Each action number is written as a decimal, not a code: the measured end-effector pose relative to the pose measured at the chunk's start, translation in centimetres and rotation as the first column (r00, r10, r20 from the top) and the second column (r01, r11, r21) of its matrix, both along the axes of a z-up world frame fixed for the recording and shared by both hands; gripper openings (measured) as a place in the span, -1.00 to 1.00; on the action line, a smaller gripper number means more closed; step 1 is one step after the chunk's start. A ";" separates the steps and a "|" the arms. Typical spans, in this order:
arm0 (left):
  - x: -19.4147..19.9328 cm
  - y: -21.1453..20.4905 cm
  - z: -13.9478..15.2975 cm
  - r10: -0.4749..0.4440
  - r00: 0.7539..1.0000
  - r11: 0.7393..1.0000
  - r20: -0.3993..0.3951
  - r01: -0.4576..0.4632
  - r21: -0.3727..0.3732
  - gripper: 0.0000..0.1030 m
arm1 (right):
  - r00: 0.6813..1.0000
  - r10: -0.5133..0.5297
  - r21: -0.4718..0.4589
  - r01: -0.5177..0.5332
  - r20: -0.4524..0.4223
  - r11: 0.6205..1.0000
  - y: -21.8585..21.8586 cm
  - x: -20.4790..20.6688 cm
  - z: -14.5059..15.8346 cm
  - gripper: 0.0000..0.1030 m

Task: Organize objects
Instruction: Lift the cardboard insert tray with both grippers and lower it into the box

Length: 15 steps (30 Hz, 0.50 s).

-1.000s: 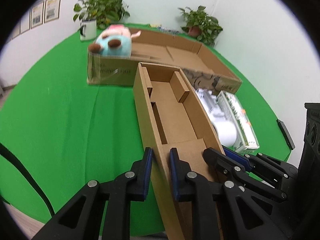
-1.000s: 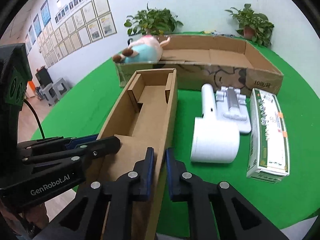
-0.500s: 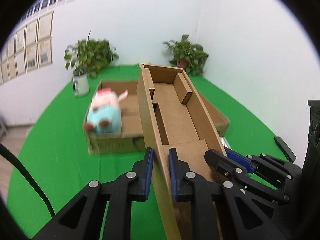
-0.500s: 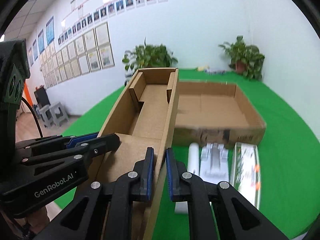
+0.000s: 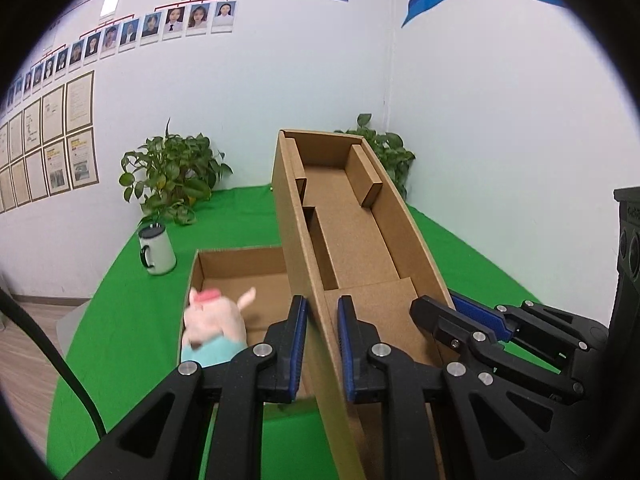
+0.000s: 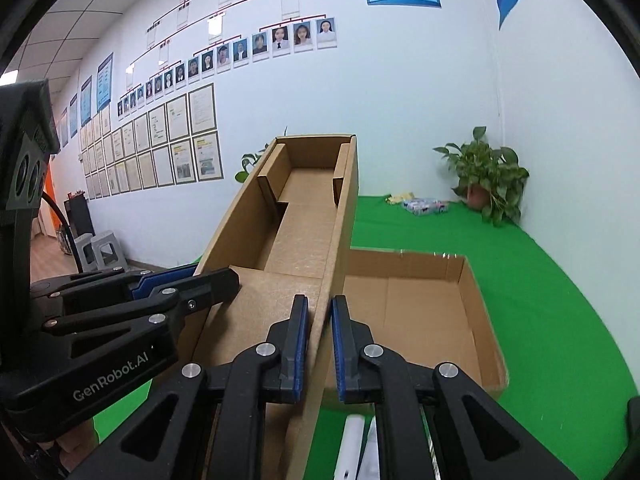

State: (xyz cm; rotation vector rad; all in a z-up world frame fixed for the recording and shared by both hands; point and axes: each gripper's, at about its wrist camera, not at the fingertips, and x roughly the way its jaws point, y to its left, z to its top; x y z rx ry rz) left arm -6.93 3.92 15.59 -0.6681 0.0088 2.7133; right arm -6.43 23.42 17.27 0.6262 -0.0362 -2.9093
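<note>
My tray (image 5: 360, 240) hid most of the open box (image 5: 240, 272) and part of the far plant (image 5: 394, 156). The plush toy (image 5: 214, 328) was blurred, its lower half behind my left gripper (image 5: 322, 344). White items (image 6: 354, 444) below my right gripper (image 6: 319, 348) were cut off, unidentifiable. The packets (image 6: 424, 205) by the wall were too small to read.

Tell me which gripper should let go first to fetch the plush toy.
Left, probably. The plush toy lies in the big box just beside the left gripper; the right gripper clamps the narrow box's far wall.
</note>
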 end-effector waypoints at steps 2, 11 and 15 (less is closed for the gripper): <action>-0.9 0.0 0.8 0.004 1.000 1.000 -0.005 -0.004 0.000 -0.72 | 1.000 0.000 -0.001 0.000 -0.001 1.000 0.2 -1.1 1.2 -0.82; -5.4 -0.4 3.0 0.035 0.999 0.999 0.004 -0.035 -0.020 -0.73 | 0.999 0.020 -0.024 -0.020 0.033 1.000 0.8 -8.1 5.7 -0.82; -7.9 -0.3 2.4 0.030 0.999 0.999 0.043 -0.029 -0.036 -0.73 | 0.996 0.040 -0.042 -0.037 0.078 0.998 1.1 -12.1 6.5 -0.81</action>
